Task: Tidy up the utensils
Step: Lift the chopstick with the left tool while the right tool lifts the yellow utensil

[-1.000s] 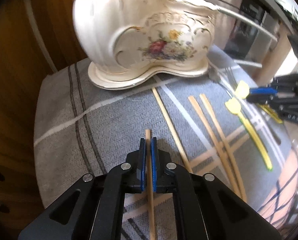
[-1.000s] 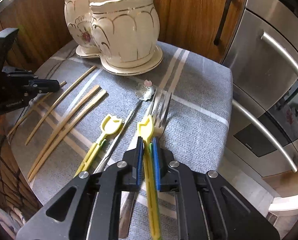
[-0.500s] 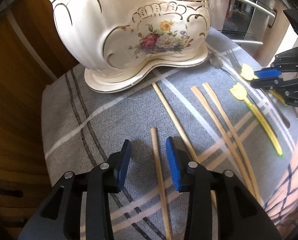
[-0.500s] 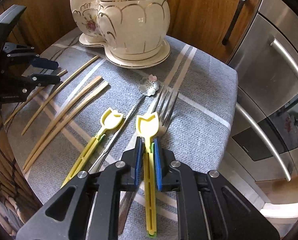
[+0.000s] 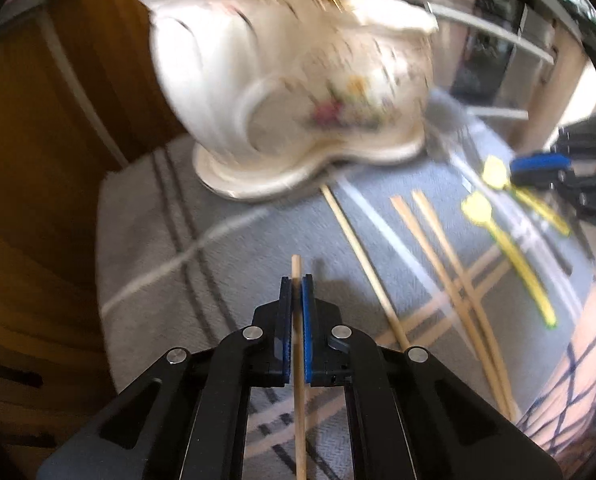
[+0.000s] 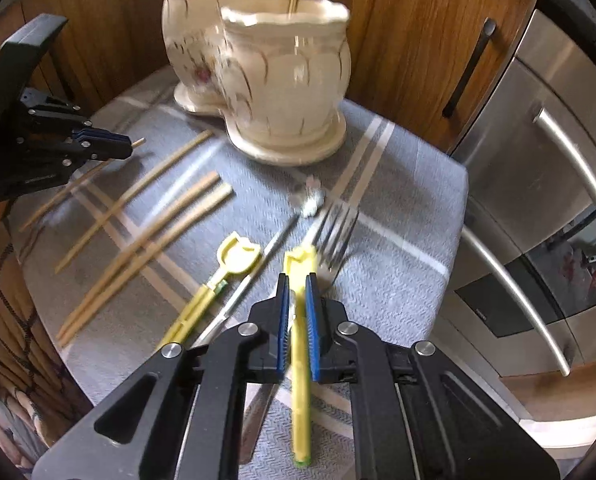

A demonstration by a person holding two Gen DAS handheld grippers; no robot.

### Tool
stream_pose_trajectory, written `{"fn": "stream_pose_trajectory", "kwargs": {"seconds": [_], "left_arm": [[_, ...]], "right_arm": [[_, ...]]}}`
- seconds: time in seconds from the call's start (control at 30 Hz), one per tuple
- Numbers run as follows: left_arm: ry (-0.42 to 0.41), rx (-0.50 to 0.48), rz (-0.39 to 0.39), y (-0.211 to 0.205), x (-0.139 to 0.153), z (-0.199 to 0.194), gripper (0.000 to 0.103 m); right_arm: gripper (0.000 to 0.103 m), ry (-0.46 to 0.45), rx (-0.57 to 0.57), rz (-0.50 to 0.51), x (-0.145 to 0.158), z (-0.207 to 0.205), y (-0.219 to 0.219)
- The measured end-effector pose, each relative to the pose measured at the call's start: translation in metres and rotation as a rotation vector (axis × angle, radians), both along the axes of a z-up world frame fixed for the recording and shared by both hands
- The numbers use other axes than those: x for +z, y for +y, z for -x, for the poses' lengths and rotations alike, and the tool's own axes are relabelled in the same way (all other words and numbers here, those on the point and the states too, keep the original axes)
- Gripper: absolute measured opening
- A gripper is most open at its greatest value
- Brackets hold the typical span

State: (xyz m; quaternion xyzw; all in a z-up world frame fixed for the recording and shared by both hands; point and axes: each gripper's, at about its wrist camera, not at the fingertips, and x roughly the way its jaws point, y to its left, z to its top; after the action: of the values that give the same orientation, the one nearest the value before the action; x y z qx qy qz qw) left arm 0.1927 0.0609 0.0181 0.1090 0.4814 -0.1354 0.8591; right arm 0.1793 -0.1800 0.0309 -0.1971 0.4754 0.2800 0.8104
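My left gripper has its jaws closing tight on a thin wooden chopstick, whose tip pokes out just past the pads; the right wrist view shows this gripper at the far left, above the cloth. A yellow plastic utensil with a tulip-shaped head runs between the blue pads of my right gripper, whose jaws are closing on it. A second yellow utensil lies to its left. The white flowered ceramic holder stands at the back of the table.
Three loose chopsticks lie on the grey checked cloth. A metal fork and a flower-ended metal utensil lie beyond my right gripper. Steel appliance doors are to the right, wooden cabinets behind.
The left gripper was shut on the chopstick, opened around it half a second ago, and is shut on it again. The right gripper kept its hold and rose slightly. Both views are blurred.
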Motion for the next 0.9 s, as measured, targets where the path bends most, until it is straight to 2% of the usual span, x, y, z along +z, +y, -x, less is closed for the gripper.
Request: {"fn": "stream_pose_trajectory", "kwargs": {"seconds": [0.17,0.27,0.37,0.57,0.63,0.67,0.9], "left_arm": [[-0.124,0.048,0.094,0.011,0.043,0.003,0.005],[-0.166,0.058,0.119,0.012,0.059,0.005,0.005],[-0.182,0.069,0.125,0.012,0.065,0.003,0.005],[-0.179,0.066,0.131,0.011,0.065,0.004,0.005],[-0.174,0.062,0.131,0.011,0.062,0.004,0.005],[-0.172,0.061,0.131,0.011,0.061,0.004,0.005],[-0.176,0.059,0.132,0.010,0.060,0.004,0.005]], "right_arm": [[0.000,-0.027,-0.007,-0.070,0.020,-0.002,-0.002],[0.000,-0.023,-0.008,-0.082,0.023,-0.005,-0.002],[0.000,-0.021,-0.002,-0.023,0.016,-0.008,-0.001],[0.006,0.058,-0.006,0.003,-0.008,-0.017,-0.011],[0.017,0.087,-0.001,0.014,-0.018,-0.020,-0.013],[0.018,0.094,-0.003,0.026,-0.022,-0.021,-0.013],[0.019,0.093,-0.011,0.020,-0.020,-0.028,-0.019]]}}
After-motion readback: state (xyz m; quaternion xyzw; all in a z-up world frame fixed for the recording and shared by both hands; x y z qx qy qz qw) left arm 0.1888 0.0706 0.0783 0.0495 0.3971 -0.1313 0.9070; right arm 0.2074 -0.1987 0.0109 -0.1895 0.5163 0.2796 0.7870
